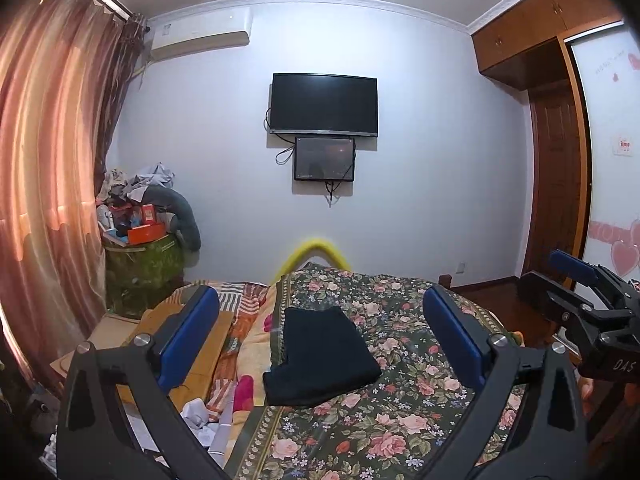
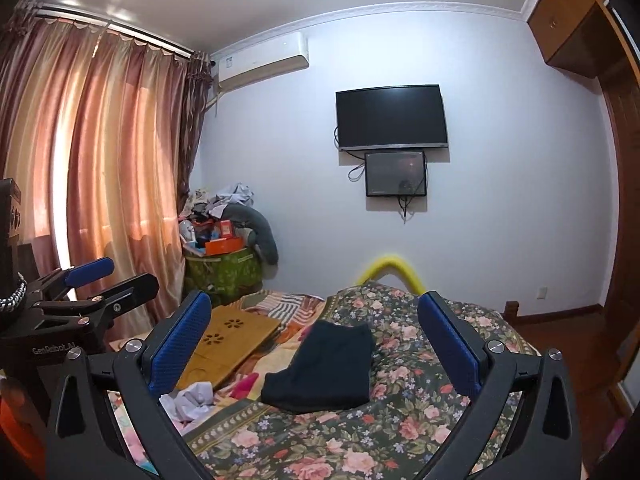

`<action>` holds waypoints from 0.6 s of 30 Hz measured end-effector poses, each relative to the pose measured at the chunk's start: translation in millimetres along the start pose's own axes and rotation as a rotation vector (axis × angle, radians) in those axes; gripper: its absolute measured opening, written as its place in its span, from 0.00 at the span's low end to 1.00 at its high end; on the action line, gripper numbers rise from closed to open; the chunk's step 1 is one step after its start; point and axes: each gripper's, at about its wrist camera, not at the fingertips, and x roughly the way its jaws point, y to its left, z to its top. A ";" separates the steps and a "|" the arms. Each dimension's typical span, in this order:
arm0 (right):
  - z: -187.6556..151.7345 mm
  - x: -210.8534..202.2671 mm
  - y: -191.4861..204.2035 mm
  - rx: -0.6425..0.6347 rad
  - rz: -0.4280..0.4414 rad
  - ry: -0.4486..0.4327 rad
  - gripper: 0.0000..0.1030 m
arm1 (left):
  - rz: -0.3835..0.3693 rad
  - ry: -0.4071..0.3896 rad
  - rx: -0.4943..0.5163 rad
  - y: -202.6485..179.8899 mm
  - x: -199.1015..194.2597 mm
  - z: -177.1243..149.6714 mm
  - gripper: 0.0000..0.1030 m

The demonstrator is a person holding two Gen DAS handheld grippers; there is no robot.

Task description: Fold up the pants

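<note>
In your left wrist view, your left gripper stands spread wide with nothing between its blue pads. The dark pants lie folded into a compact bundle on the floral bedspread, framed between the two fingers and touching neither. At 3 o'clock your right gripper juts in from the edge; from here you cannot tell how far it is parted. At 12 o'clock a black television hangs on the wall, with a smaller screen just below it.

In your right wrist view, your right gripper is likewise wide apart and grips nothing. The pants rest on the bedspread between its fingers, clear of both. At 9 o'clock your left gripper shows side-on. A wooden lap tray lies at 10 o'clock from the pants, nearby but apart, and crumpled white paper sits at their 9 o'clock.
</note>
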 end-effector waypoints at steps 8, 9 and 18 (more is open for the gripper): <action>1.0 -2.7 -2.4 0.012 -0.003 0.003 1.00 | -0.004 0.001 0.000 0.2 0.2 0.4 1.00; -0.2 -3.3 -3.2 0.013 -0.002 0.004 1.00 | -0.006 0.001 0.000 0.7 0.4 1.0 1.00; 0.4 -6.4 -4.4 0.020 -0.001 0.007 1.00 | -0.017 0.008 0.003 2.4 5.3 3.9 1.00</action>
